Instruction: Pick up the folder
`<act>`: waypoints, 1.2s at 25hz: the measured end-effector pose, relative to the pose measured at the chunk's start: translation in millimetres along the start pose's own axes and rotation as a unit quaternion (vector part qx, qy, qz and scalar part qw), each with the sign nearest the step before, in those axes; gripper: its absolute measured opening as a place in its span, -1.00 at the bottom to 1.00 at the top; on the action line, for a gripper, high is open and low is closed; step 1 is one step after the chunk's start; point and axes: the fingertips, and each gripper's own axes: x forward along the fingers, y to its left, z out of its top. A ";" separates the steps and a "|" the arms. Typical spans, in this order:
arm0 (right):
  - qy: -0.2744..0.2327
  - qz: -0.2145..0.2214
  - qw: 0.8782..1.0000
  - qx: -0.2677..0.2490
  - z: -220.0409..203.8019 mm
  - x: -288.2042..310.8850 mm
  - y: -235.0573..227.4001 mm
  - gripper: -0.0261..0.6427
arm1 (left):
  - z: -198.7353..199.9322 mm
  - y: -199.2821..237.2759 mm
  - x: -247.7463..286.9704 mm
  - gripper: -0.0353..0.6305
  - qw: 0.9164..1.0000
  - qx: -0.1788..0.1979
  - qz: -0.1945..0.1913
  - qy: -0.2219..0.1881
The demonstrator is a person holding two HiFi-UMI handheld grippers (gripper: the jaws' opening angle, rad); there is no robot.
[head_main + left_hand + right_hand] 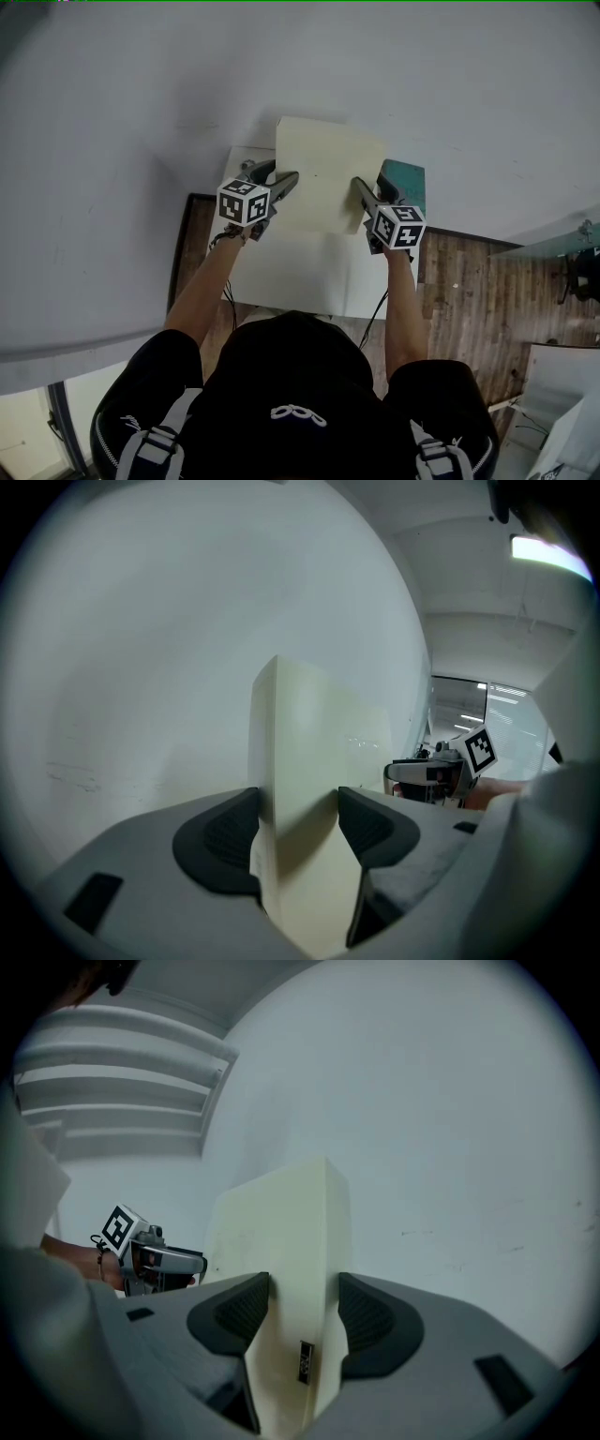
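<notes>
Black ribbed pads [225, 841] of the left gripper [298, 808] are clamped on one edge of a thick cream-coloured cardboard folder [319, 733], with the jaws spread pretty wide since it's chunky. Same deal on the right gripper [303, 1290]: both pads are pressed on the opposite edge, with a little dark label [305, 1361] on the spine between them. So the folder's held between the two, in front of a plain pale wall [422, 75] and over a small white table [309, 277]. Some teal thing [405, 183] sits just beyond the right gripper, can't tell what.
</notes>
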 end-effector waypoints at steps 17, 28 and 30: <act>-0.018 0.006 1.000 -0.004 16.4 -2.8 4.3 -0.18 | 16.5 -3.6 -8.9 -0.05 1.000 0.009 0.005 -0.017; -0.018 0.008 1.000 -0.007 17.7 -1.5 3.6 -0.18 | 16.3 -2.0 -7.6 -0.05 1.000 0.005 0.005 -0.017; -0.017 0.007 1.000 -0.007 17.5 -1.1 2.7 -0.18 | 16.2 -1.8 -6.7 -0.05 1.000 0.005 0.005 -0.017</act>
